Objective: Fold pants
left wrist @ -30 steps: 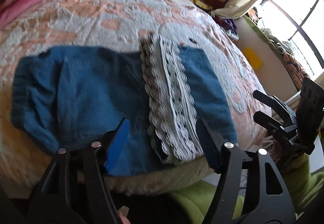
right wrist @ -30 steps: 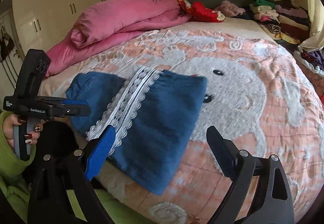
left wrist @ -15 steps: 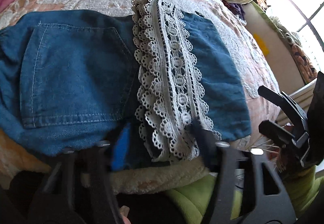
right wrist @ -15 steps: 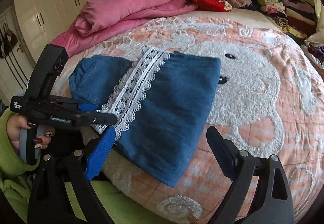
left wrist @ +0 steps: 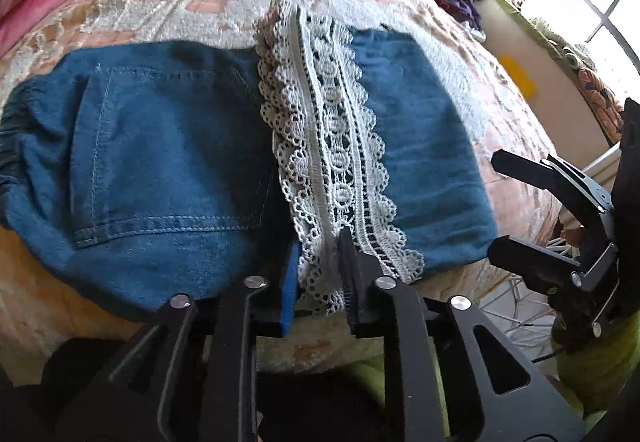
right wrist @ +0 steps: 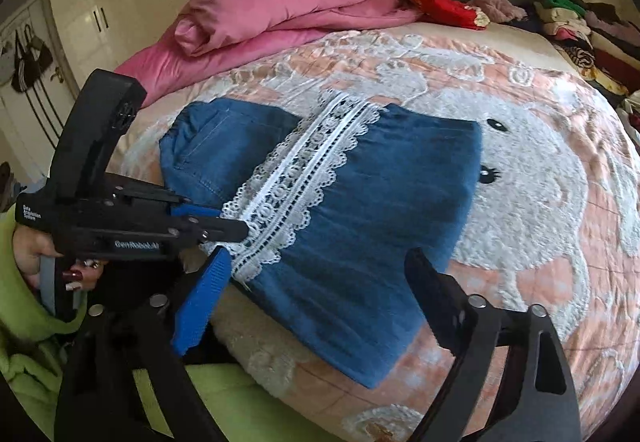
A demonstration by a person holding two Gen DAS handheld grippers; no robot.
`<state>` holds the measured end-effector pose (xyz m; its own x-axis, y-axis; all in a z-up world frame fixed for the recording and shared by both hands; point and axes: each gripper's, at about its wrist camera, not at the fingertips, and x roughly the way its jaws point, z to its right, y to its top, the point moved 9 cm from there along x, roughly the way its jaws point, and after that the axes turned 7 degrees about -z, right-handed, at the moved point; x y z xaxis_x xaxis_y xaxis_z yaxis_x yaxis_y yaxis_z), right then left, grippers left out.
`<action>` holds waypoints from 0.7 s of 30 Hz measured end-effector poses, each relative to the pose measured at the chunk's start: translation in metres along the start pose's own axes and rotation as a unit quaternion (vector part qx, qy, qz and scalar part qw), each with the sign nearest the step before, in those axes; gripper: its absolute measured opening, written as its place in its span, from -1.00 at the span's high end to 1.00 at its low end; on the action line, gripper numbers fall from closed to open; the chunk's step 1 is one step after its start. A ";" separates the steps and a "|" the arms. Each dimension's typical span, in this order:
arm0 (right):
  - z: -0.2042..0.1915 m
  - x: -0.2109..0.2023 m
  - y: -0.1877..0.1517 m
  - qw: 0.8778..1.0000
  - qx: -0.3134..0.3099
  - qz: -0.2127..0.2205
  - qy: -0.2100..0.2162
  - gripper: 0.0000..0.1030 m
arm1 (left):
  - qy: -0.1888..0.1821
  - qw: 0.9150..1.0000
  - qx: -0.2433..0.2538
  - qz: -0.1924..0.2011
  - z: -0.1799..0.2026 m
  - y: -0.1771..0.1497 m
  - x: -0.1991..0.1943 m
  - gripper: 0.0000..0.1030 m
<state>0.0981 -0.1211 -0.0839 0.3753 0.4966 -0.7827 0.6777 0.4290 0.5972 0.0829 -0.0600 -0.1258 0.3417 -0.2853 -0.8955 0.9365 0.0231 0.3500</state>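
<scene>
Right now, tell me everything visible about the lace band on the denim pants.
The lace band is white openwork trim with scalloped edges and rows of round motifs, looking like crocheted cotton. It runs as a straight strip across the folded blue denim pants, lying flat on top, from their far edge to the near edge at the bedside. The left gripper has just been closing and now pinches its near end. The right gripper hangs open, off the lace.
</scene>
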 end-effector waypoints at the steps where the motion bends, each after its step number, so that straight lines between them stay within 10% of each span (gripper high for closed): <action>1: 0.000 0.002 0.000 1.000 -0.002 -0.001 -0.001 -0.60 | 0.000 1.000 0.000 0.000 0.000 0.000 0.000 0.74; 21: 0.024 0.033 -0.029 0.997 0.000 -0.054 -0.048 -0.60 | 0.009 1.000 0.003 0.007 -0.001 0.000 -0.005 0.42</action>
<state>0.1060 -0.1349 -0.1308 0.3589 0.3725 -0.8559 0.7171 0.4770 0.5082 0.0814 -0.0574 -0.1212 0.3563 -0.2670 -0.8954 0.9311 0.0217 0.3640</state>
